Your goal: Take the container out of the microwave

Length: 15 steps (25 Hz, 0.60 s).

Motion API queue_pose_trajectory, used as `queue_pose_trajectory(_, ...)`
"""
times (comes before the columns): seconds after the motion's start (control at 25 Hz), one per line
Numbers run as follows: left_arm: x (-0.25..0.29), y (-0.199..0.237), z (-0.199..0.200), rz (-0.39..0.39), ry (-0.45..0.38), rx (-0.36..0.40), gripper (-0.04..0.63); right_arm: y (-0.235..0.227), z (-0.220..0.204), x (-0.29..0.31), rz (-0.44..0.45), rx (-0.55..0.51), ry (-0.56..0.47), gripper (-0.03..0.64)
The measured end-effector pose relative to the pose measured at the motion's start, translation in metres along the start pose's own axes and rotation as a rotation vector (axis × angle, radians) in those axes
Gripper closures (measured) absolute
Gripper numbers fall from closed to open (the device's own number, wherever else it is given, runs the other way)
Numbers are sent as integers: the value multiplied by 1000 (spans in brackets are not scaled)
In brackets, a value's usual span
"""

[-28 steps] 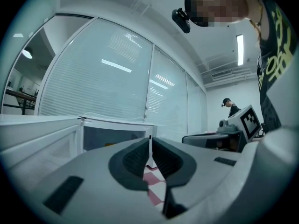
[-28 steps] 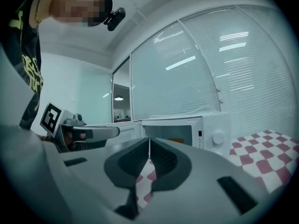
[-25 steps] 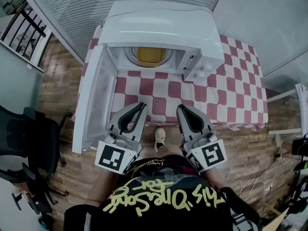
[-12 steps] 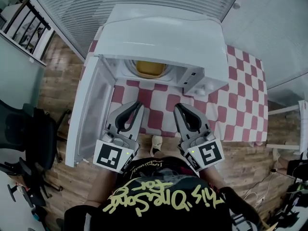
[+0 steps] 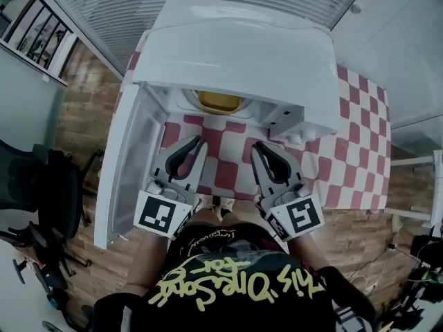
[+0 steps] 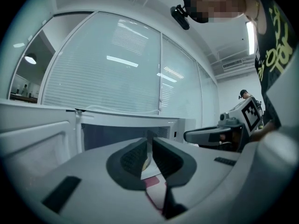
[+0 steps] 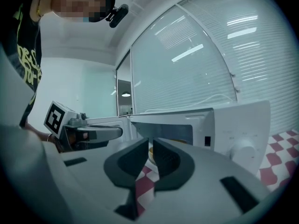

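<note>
Inspection finding: the microwave (image 5: 228, 54) stands with its door (image 5: 128, 164) swung fully open. The yellow container (image 5: 220, 102) is seen inside the microwave cavity, untouched, so removal is not yet done. The left tongs (image 5: 200, 142) and right tongs (image 5: 257, 147) are held just before the microwave opening, above the checked tabletop (image 5: 353, 137). Both are pressed together and empty. Reach, grasp and withdrawal are judged outstanding.
</note>
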<state>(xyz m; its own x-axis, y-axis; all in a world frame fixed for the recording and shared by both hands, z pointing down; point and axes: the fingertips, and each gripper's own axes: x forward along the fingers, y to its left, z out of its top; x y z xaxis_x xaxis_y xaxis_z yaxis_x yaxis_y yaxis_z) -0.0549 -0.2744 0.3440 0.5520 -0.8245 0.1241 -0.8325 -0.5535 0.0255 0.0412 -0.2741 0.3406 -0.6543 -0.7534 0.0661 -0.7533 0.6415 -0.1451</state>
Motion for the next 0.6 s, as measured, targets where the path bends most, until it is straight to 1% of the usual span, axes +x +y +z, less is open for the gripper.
queue_pose_trajectory(0.12, 2, 7, -8, -16, 22, -25, 571, 0, -9, 5, -6, -8, 34, 604)
queue_pose_trajectory(0.2, 5, 10, -11, -22, 32, -25, 569, 1, -13, 9, -10, -4, 40, 604)
queue_pose_trajectory(0.32, 13, 10, -9, -28, 16, -40, 537, 0, -21, 16, -14, 3, 56, 603)
queue_pose_trajectory(0.36, 14, 10, -10, -31, 12, -45, 524, 0, -27, 17, -15, 5, 81, 597)
queue_pose_trajectory(0.44, 16, 11, -16, -38, 19, -34, 505, 0, -37, 21, -12, 7, 126, 536)
queue_pose_trajectory(0.48, 17, 12, -18, -39, 24, -33, 498, 0, -40, 23, -9, 2, 131, 521)
queue_pose_trajectory(0.56, 22, 13, -24, -47, 26, -29, 475, -1, -44, 28, -4, -12, 126, 508)
queue_pose_trajectory(0.6, 24, 13, -27, -54, 24, -22, 447, -3, -47, 29, -6, -15, 133, 502)
